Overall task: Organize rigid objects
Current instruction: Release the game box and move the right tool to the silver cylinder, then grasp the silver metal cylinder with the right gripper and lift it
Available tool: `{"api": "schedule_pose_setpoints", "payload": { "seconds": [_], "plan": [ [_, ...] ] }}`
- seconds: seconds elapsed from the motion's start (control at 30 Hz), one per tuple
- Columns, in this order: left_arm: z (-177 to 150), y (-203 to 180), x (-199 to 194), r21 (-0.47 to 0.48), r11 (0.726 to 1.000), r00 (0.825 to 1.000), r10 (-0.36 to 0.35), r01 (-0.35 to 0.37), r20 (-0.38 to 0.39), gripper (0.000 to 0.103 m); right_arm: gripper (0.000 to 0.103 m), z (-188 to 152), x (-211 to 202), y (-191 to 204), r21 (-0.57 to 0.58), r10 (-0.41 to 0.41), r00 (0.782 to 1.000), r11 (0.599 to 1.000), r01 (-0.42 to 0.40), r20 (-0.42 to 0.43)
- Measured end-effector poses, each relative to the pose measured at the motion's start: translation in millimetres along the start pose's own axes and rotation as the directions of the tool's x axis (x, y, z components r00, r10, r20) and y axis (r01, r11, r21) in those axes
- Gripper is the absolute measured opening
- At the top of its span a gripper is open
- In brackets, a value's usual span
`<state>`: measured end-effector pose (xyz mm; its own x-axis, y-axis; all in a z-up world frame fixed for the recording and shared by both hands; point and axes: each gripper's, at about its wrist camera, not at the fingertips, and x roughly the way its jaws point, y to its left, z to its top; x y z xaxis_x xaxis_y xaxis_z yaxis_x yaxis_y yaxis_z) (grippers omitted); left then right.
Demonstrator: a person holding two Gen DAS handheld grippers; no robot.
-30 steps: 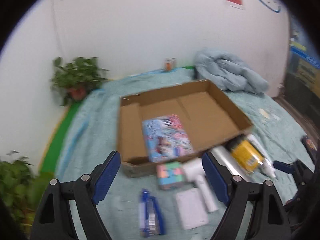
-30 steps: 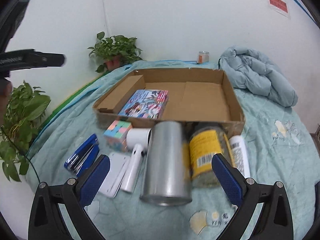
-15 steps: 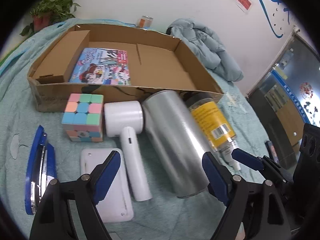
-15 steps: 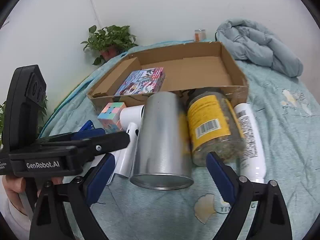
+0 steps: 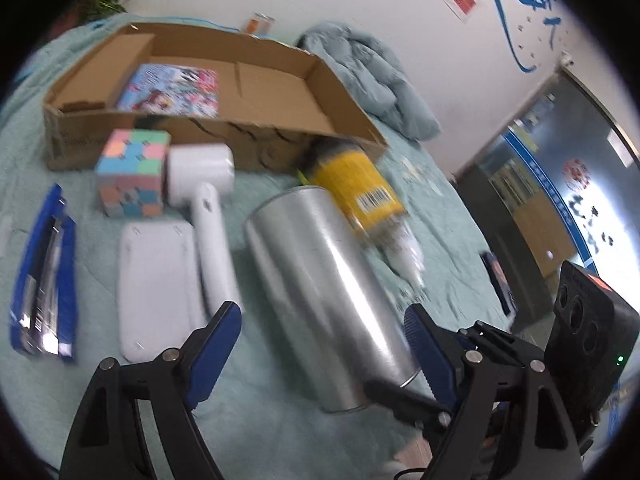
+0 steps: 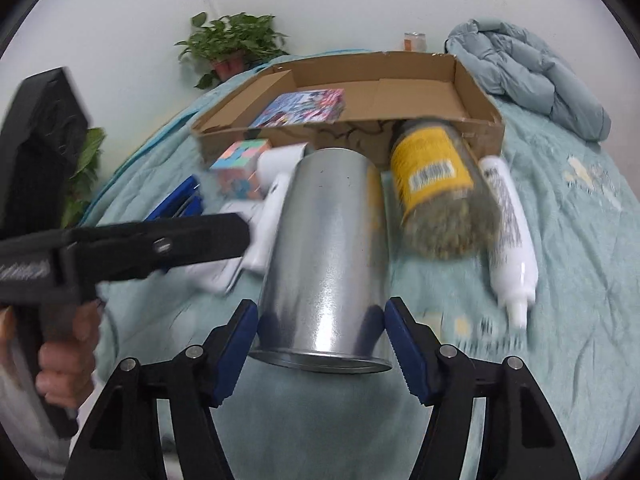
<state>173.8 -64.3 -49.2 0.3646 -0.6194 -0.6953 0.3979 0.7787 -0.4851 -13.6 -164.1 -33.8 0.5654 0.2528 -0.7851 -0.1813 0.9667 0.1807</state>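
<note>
Right gripper (image 6: pixel 320 336) straddles the near end of the silver metal cylindrical can (image 6: pixel 324 256) lying on its side on the teal quilted bed cover (image 6: pixel 560 240); jaws closing, blue pads at its sides (contact unclear through blur). Left gripper (image 5: pixel 320 344) spread wide, nothing pinched, over the same can's near end. Shallow brown cardboard box (image 5: pixel 320 80) holds one colourful printed flat box (image 5: pixel 172 90) at its left end, rest bare. In front of it: pastel puzzle cube (image 5: pixel 132 172), white hammer-shaped handheld device (image 5: pixel 204 200), flat white rounded case (image 5: pixel 156 280), blue stapler (image 5: pixel 44 280), yellow-labelled clear jar (image 6: pixel 436 184) with greenish-brown contents, white plastic bottle (image 6: pixel 508 232).
</note>
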Motion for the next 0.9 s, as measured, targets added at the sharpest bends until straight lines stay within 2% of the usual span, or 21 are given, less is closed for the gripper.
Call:
{"api": "schedule_pose_setpoints", "payload": {
  "seconds": [0.1, 0.17, 0.2, 0.23, 0.33, 0.37, 0.43, 0.5, 0.6, 0.63, 0.77, 0.9],
  "plan": [
    [-14, -8, 9, -0.002, 0.999, 0.997, -0.048, 0.048, -0.059, 0.084, 0.068, -32, -29, 10, -0.004, 0.103, 0.995, 0.995, -0.103, -0.017],
    [-18, -9, 15, -0.029, 0.997, 0.994, -0.069, 0.066, -0.081, 0.084, 0.084, -33, -47, 4, 0.008, 0.170, 0.985, 0.985, -0.170, 0.007],
    [-18, -6, 16, -0.060, 0.995, 0.994, -0.084, 0.080, -0.073, 0.084, 0.088, -35, -59, 0, 0.026, 0.207, 0.978, 0.978, -0.208, 0.037],
    [-16, -5, 19, -0.074, 0.994, 0.993, -0.082, 0.076, -0.084, 0.084, 0.089, -38, -64, -2, 0.034, 0.222, 0.975, 0.974, -0.223, 0.029],
    [-12, -3, 25, -0.060, 0.997, 0.995, -0.047, 0.041, -0.093, 0.083, 0.088, -45, -66, -11, 0.097, 0.188, 0.982, 0.977, -0.188, 0.002],
    [-11, -2, 29, -0.062, 0.997, 0.993, -0.050, 0.044, -0.109, 0.083, 0.087, -47, -63, -16, 0.131, 0.179, 0.984, 0.976, -0.175, -0.021],
    [-11, 2, 38, -0.089, 0.995, 0.988, -0.066, 0.054, -0.140, 0.083, 0.077, -58, -56, -19, 0.198, 0.195, 0.978, 0.964, -0.177, -0.073],
    [-10, 4, 44, -0.115, 0.991, 0.985, -0.084, 0.067, -0.149, 0.083, 0.076, -60, -51, -20, 0.234, 0.205, 0.975, 0.956, -0.180, -0.090],
    [-11, 5, 47, -0.109, 0.991, 0.984, -0.089, 0.072, -0.155, 0.084, 0.075, -62, -46, -11, 0.245, 0.246, 0.963, 0.946, -0.213, -0.114],
    [-11, 5, 48, -0.104, 0.992, 0.984, -0.087, 0.071, -0.156, 0.084, 0.077, -63, -43, -7, 0.247, 0.251, 0.960, 0.945, -0.216, -0.123],
    [-12, 12, 48, -0.136, 0.987, 0.980, -0.112, 0.090, -0.165, 0.084, 0.080, -63, -38, -1, 0.244, 0.236, 0.962, 0.949, -0.198, -0.136],
    [-13, 9, 47, -0.126, 0.989, 0.983, -0.096, 0.076, -0.155, 0.084, 0.083, -66, -39, 6, 0.235, 0.208, 0.967, 0.957, -0.170, -0.146]
  ]
}}
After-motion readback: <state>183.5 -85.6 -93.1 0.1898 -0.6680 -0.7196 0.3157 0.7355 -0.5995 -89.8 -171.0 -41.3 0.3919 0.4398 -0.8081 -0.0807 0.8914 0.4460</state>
